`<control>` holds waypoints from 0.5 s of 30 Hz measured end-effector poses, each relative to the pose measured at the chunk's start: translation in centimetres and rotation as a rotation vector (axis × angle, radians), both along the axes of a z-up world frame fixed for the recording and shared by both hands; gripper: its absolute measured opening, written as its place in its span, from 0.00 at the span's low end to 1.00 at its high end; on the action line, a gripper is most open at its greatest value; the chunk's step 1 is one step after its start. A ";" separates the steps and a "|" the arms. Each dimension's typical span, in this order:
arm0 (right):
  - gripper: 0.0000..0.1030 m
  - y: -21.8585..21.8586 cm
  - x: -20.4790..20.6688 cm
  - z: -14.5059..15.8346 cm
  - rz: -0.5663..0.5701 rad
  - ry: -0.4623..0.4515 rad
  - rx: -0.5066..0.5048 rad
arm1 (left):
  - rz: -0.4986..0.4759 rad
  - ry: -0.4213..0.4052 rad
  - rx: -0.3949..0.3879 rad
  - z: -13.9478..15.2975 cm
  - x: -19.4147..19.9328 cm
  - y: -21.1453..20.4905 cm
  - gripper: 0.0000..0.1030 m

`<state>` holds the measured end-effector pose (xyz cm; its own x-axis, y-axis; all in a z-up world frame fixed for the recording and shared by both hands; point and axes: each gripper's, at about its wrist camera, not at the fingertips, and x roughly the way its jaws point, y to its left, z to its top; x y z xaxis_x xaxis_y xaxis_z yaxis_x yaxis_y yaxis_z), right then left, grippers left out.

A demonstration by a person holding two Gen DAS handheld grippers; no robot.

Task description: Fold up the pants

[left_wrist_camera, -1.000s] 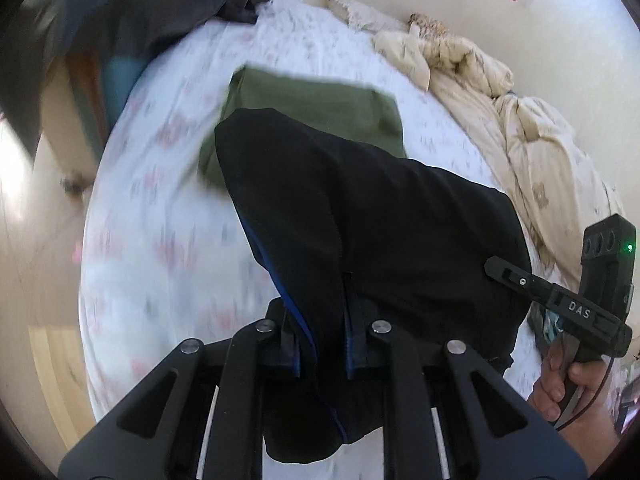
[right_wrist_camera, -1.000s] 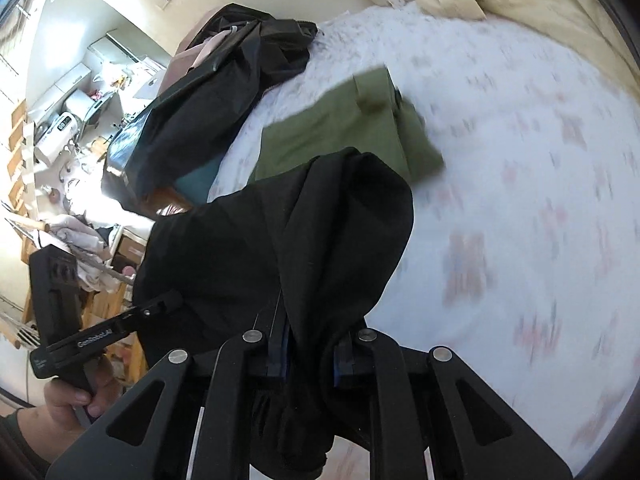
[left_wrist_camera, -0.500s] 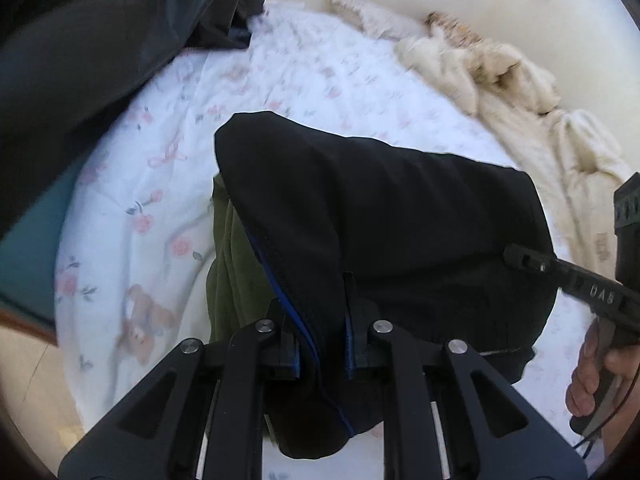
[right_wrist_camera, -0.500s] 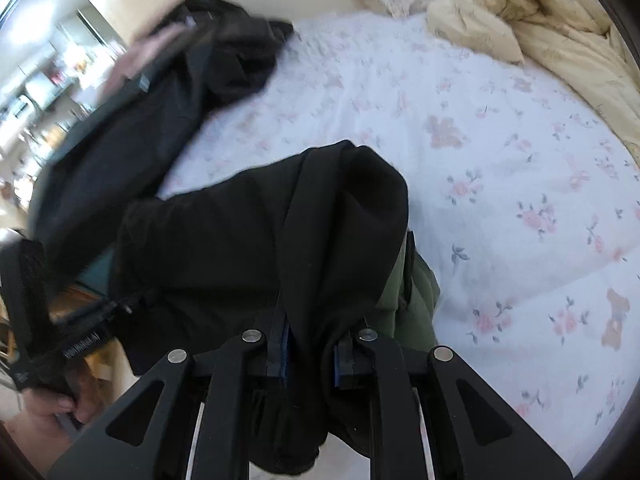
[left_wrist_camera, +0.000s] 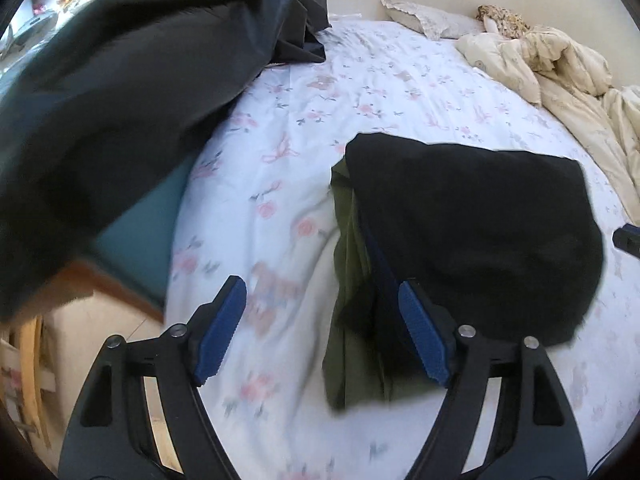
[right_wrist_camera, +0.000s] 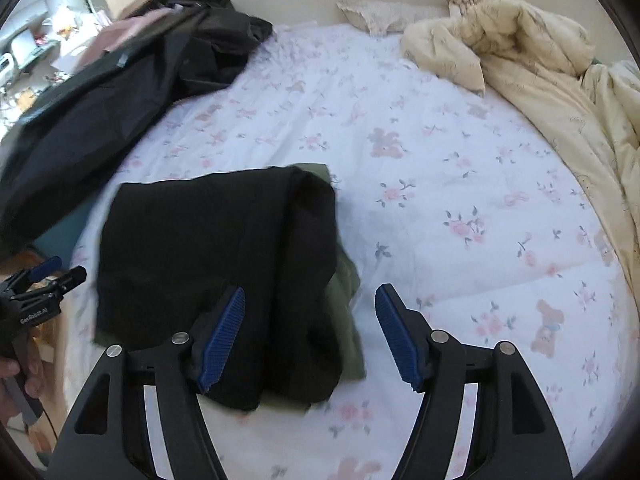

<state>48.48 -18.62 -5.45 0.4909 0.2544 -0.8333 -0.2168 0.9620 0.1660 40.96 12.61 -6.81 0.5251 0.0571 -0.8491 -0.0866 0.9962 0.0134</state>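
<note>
The folded black pants point(left_wrist_camera: 472, 232) point(right_wrist_camera: 216, 256) lie on top of folded olive-green pants point(left_wrist_camera: 352, 360) point(right_wrist_camera: 344, 304) on the floral bed sheet point(left_wrist_camera: 280, 184) point(right_wrist_camera: 460, 200). My left gripper point(left_wrist_camera: 320, 332) is open and empty, its right finger beside the stack's left edge. My right gripper point(right_wrist_camera: 310, 340) is open and empty, just above the stack's right end. The left gripper also shows at the left edge of the right wrist view point(right_wrist_camera: 36, 292).
A heap of dark clothes point(left_wrist_camera: 120, 80) point(right_wrist_camera: 120, 80) lies at the bed's left side. A cream duvet point(left_wrist_camera: 560, 56) point(right_wrist_camera: 540, 60) and a pillow point(right_wrist_camera: 380, 12) sit at the back right. The bed's left edge drops to the wooden floor point(left_wrist_camera: 36, 360).
Both grippers were shut on the black pants and carried them over the green pants. Now both have opened and pulled back, leaving the black pants lying on the green ones.
</note>
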 end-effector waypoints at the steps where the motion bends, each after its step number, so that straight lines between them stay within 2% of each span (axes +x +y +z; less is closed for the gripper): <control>1: 0.68 -0.2 -0.9 0.7 0.002 -0.008 0.015 | -0.007 0.002 -0.004 0.5 -0.8 0.0 0.74; 5: 0.68 -1.0 -5.9 3.6 0.030 -0.023 0.071 | -0.030 -0.054 -0.013 3.6 -7.0 -0.5 0.74; 9: 0.69 -1.8 -13.3 6.3 0.049 -0.082 0.092 | -0.011 -0.108 -0.034 6.6 -14.3 -1.0 0.74; 12: 0.79 -1.7 -19.1 7.7 0.097 -0.127 0.086 | -0.017 -0.225 0.025 8.6 -20.2 -2.2 0.74; 15: 0.83 -1.9 -24.4 9.3 0.117 -0.182 0.071 | -0.001 -0.225 -0.012 9.7 -24.1 -2.6 0.74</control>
<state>24.03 -20.53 3.85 0.5949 0.3739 -0.7116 -0.3592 0.9156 0.1808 16.90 9.97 2.93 0.7014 0.0469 -0.7112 -0.0849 0.9962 -0.0180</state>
